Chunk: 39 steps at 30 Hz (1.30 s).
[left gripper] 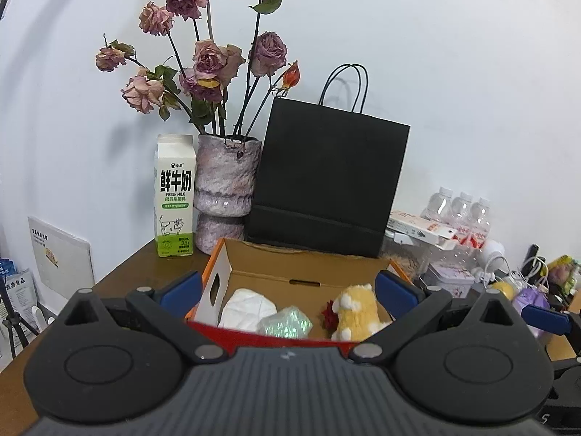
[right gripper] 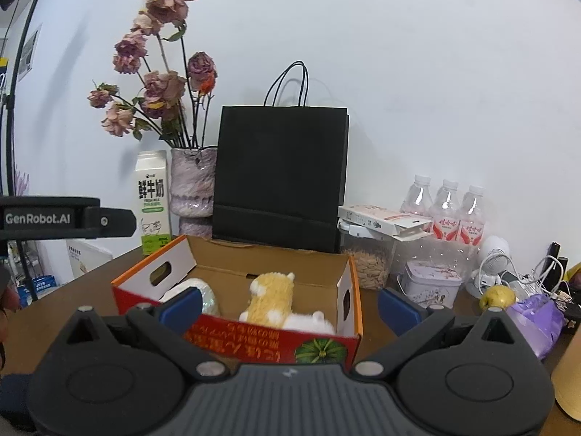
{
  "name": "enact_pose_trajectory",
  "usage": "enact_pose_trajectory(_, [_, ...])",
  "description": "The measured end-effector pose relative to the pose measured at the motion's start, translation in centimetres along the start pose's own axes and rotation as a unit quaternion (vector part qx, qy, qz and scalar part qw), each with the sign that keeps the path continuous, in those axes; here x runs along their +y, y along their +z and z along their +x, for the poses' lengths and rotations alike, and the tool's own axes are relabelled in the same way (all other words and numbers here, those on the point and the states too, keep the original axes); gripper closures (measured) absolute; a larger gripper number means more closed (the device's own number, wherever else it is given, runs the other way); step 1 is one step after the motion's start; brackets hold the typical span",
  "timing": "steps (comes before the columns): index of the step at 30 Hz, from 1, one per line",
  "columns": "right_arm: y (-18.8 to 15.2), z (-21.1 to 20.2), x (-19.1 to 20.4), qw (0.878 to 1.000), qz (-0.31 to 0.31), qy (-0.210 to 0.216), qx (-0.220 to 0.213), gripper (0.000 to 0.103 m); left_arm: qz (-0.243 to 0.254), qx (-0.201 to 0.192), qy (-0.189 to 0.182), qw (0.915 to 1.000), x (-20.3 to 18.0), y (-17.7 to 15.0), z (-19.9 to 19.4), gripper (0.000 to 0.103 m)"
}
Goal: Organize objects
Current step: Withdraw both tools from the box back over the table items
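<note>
Inside the cardboard box (right gripper: pixel 276 265) lies a yellow plush toy (right gripper: pixel 270 299); behind the box stands a black paper bag (right gripper: pixel 279 178).

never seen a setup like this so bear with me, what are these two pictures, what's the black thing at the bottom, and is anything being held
Each picture comes from a wide-angle camera mounted on a hand-held claw; a person carries one in each hand. The black shape at the bottom is the claw itself, with blue-padded fingers pointing forward. One view looks along the left claw, the other along the right claw. Both are open and hold nothing.

Ahead, on a brown wooden table, sits an open red and orange cardboard box containing a yellow and white plush toy and a few other small items. Behind it stand a black paper bag, a white and green milk carton and a mottled pink vase of dried roses.
</note>
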State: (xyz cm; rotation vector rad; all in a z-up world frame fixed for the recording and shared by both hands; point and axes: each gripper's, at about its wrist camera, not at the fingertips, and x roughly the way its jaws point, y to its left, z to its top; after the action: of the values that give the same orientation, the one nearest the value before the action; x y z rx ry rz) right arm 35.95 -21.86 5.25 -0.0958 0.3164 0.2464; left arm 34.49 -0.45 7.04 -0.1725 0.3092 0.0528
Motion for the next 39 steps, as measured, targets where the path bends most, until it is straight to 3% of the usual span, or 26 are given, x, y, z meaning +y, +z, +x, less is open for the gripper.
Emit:
enact_pose_trajectory(9, [-2.5, -4.4, 1.2, 1.0, -0.008, 0.004, 0.013, 0.0, 0.018, 0.025, -0.018, 0.9994, 1.4, -2.2, -3.7, 0.0])
enact_pose_trajectory(16, [-4.8, -7.0, 2.2, 0.999, -0.009, 0.004, 0.032, 0.0, 0.028, 0.04, -0.008, 0.9987, 3.3, -3.9, -6.3, 0.0])
enact_pose_trajectory(39, [-11.4, -10.9, 4.7, 0.994, 0.005, 0.011, 0.109, 0.0, 0.067, 0.108, -0.004, 0.9918, 8.3, -9.8, -10.7, 0.0])
